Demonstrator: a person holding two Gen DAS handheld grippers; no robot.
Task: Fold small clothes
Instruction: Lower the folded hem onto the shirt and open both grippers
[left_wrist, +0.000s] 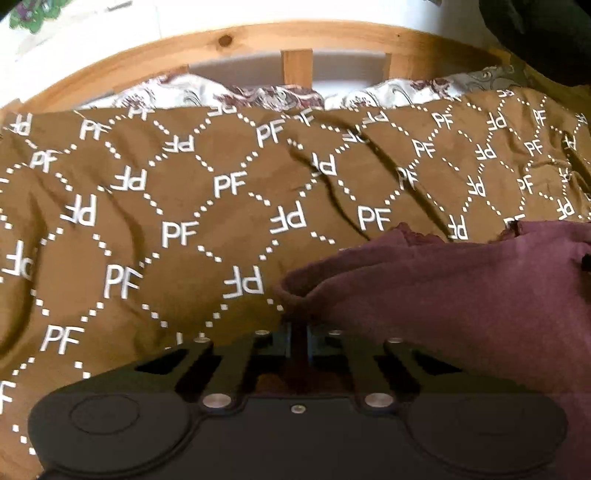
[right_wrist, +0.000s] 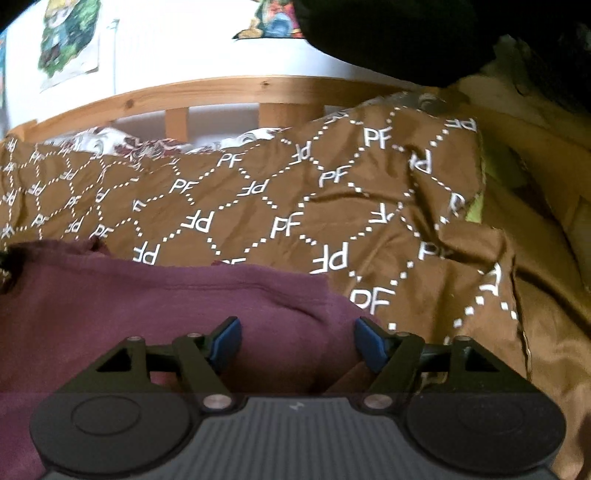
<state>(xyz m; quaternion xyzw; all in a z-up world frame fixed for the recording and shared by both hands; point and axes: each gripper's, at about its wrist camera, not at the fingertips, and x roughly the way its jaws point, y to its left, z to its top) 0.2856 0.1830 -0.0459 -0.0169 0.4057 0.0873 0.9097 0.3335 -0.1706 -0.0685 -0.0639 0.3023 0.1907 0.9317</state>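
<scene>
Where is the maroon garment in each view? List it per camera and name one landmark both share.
Left wrist: maroon garment fills the lower right, its near corner pinched in the shut left gripper.
Right wrist: the garment fills the lower left and centre, under the open right gripper.
Shared landmark: the wooden bed rail curving across the top, above the brown PF blanket.

Bedroom, pine bed frame (left_wrist: 221, 48), patterned bedspread (left_wrist: 177, 206)

A brown PF-patterned bedspread (left_wrist: 192, 206) lies below a pine bed rail (left_wrist: 258, 40), floral pillows (left_wrist: 266, 94) between them.
</scene>
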